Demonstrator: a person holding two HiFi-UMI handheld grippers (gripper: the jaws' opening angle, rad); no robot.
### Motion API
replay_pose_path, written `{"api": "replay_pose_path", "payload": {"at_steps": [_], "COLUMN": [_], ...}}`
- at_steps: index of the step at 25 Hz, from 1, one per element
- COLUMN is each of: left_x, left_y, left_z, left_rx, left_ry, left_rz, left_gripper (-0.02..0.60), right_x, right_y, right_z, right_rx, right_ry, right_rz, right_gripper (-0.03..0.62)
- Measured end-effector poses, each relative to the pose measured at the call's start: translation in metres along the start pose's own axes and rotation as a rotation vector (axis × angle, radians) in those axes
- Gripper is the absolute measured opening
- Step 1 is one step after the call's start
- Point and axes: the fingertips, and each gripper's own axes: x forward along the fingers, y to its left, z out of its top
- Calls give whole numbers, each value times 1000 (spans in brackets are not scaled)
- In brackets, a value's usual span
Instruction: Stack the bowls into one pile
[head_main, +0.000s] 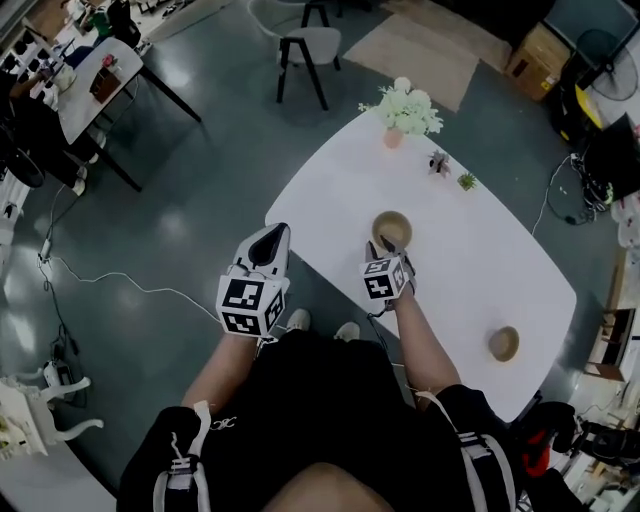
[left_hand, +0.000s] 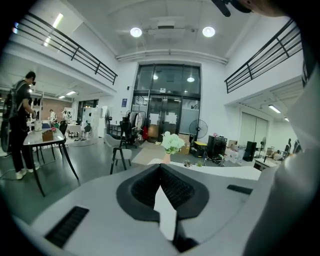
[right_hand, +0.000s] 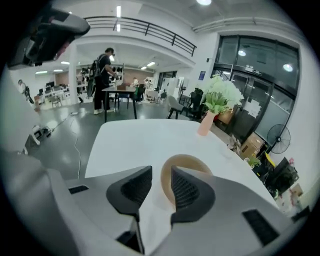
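Observation:
Two tan bowls sit on the white table (head_main: 330, 170). One bowl (head_main: 392, 229) is near the table's front edge, and the second bowl (head_main: 503, 343) lies far off to the right. My right gripper (head_main: 386, 246) hangs just over the near rim of the first bowl (right_hand: 189, 161), tilted downward. It (right_hand: 160, 172) is open, with the bowl's near left rim in the gap and no pad touching it. My left gripper (head_main: 274, 233) is off the table's left edge, over the floor. It (left_hand: 160, 167) is shut with nothing in it.
A pink vase of white flowers (head_main: 402, 112) and two small plant pots (head_main: 452, 172) stand at the far end of the table. Beyond it stands a grey chair (head_main: 308, 48). The flowers (right_hand: 219, 96) show behind the bowl. A person (right_hand: 101, 80) stands at another table.

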Motion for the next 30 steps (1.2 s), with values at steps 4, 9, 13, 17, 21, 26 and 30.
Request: {"api": "replay_pose_path", "payload": {"at_steps": [4, 9, 13, 17, 21, 26, 30], "left_x": [-3, -6, -7, -9, -6, 3, 12], "left_y": [6, 10, 12, 12, 8, -3, -22], "left_z": [-7, -6, -2, 1, 1, 3, 10], "left_rx": [-3, 1, 6, 8, 9, 7, 20], "left_ry": [14, 13, 6, -5, -15, -23, -32], "left_rz": [18, 24, 21, 6, -20, -82, -160], "left_gripper": [14, 14, 14, 14, 14, 13, 14], "right_x": [17, 33, 33, 24, 14, -8, -34], "right_y": [0, -2, -7, -9, -12, -15, -21], "right_z": [-17, -30, -35, -29, -24, -11, 3], "right_rx": [-113, -282, -366, -323, -289, -188, -174], "right_ry": [79, 194, 260, 216, 193, 159, 134], "right_rz": [-36, -71, -114, -133, -159, -178, -223], "right_gripper": [137, 137, 66, 35, 35, 34, 32]}}
